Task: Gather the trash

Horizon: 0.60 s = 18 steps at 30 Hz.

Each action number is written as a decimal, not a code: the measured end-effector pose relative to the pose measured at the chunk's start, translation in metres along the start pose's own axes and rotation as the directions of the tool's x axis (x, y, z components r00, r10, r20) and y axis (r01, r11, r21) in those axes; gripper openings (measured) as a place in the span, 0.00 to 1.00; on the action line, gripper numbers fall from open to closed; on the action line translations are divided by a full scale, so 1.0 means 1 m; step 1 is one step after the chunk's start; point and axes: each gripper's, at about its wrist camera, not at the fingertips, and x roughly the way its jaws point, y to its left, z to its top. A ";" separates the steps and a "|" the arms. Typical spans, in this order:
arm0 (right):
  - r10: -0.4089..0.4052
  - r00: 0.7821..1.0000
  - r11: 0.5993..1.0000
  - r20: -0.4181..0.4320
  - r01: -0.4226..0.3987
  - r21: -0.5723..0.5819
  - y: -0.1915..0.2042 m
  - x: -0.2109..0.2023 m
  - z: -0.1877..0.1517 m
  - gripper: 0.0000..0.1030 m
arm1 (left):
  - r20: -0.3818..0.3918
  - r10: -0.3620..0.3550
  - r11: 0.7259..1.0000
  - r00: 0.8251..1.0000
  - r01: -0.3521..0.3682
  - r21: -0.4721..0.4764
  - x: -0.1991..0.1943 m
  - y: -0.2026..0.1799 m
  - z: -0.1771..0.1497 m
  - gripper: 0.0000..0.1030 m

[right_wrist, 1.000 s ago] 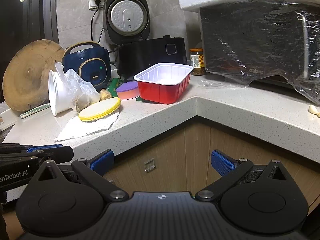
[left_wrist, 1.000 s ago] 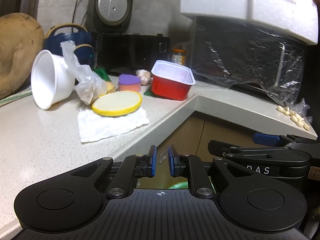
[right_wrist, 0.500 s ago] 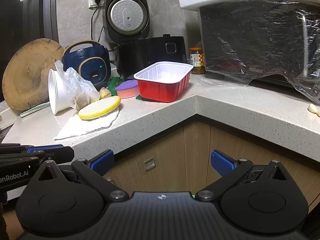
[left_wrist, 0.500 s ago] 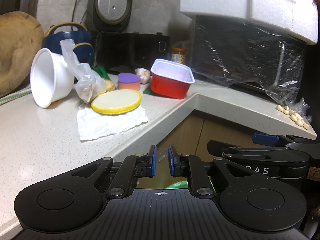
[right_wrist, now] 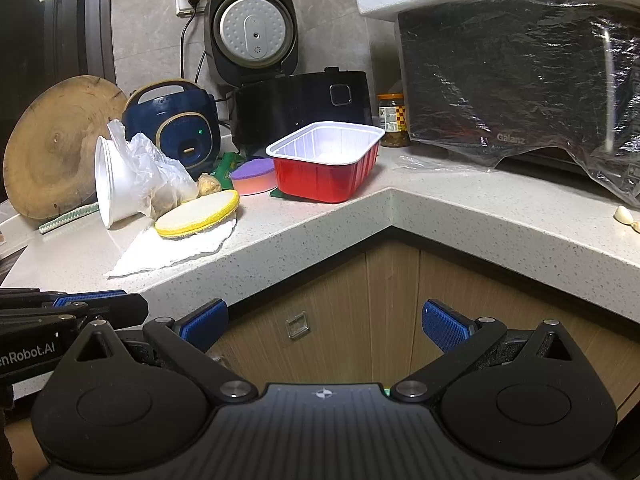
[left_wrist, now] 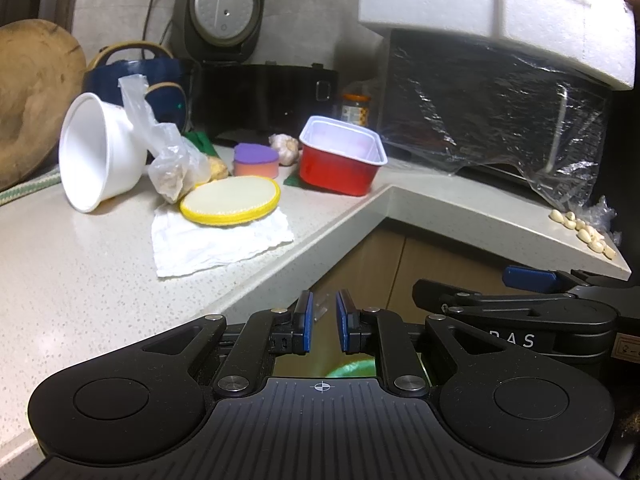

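While both grippers hang below the countertop (right_wrist: 320,216) edge, trash sits up-left on it: red tray (right_wrist: 326,160), tipped foam bowl (left_wrist: 100,156), napkin (left_wrist: 220,240). Left gripper (left_wrist: 322,322) nearer; jaws narrowly parted, empty. Right gripper (right_wrist: 324,322) spread wide, empty. Bin mostly hidden: green sliver below the left fingers.

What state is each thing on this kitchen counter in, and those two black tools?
White bowl: tipped on its side.
Red tray: upright, empty.
Rice cooker: lid open.
Yellow pad: lying on the paper towel.
Plastic bag: crumpled against the bowl.
Left gripper: fingers narrowly apart, holding nothing.
Right gripper: fingers wide open, empty.
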 end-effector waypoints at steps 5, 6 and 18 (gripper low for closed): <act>0.000 1.000 1.000 0.001 0.000 0.000 0.000 0.000 0.000 1.00 | 0.001 -0.004 1.000 1.000 0.004 -0.001 -0.002 0.000 -0.001 0.16; 0.000 1.000 1.000 0.000 0.000 0.000 0.000 0.000 0.001 1.00 | 0.001 -0.005 1.000 1.000 0.005 -0.001 -0.002 -0.001 -0.001 0.16; 0.002 1.000 1.000 -0.001 -0.002 -0.006 0.001 -0.001 0.000 1.00 | 0.002 -0.005 1.000 1.000 0.005 -0.009 -0.003 0.000 -0.001 0.16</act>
